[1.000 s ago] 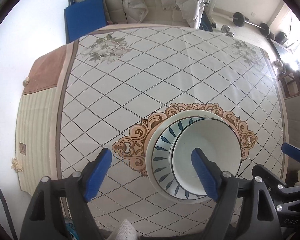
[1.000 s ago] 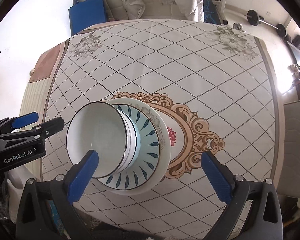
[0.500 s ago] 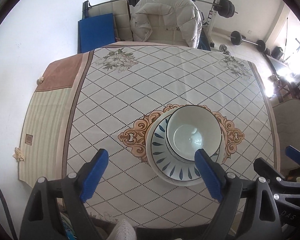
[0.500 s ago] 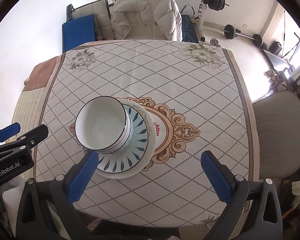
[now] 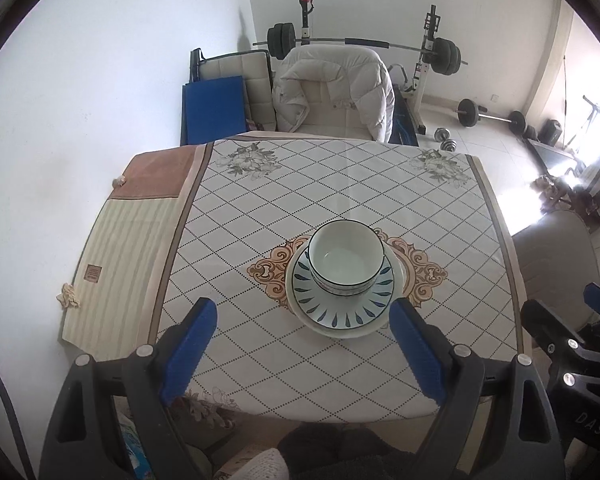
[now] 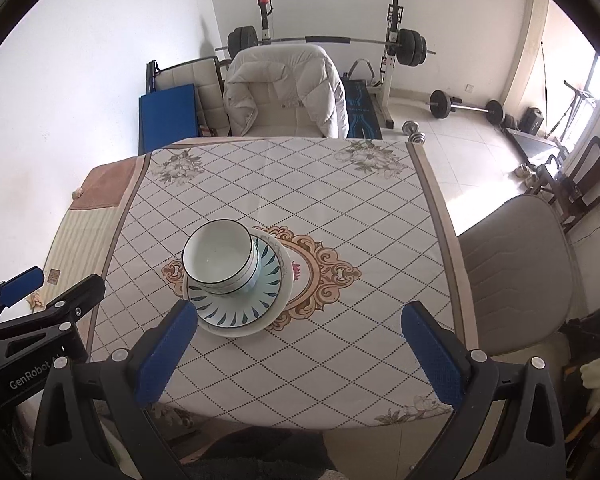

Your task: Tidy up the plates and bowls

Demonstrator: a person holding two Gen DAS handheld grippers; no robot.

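White bowls with dark rims (image 5: 346,258) sit nested on a blue-leaf plate (image 5: 340,312), which lies on a larger cream plate (image 5: 342,330) at the middle of the table. The stack also shows in the right wrist view (image 6: 220,256). My left gripper (image 5: 304,344) is open and empty, held back above the table's near edge. My right gripper (image 6: 300,344) is open and empty, also above the near edge, to the right of the stack.
The table (image 5: 260,216) wears a diamond-pattern cloth. A chair with a white padded jacket (image 5: 332,92) stands at the far side. A grey chair (image 6: 516,268) stands at the right. Barbells and weights (image 6: 464,108) lie on the floor beyond.
Both grippers have pulled back and up from the stack toward the near table edge. The bowls and plates have stayed in place.
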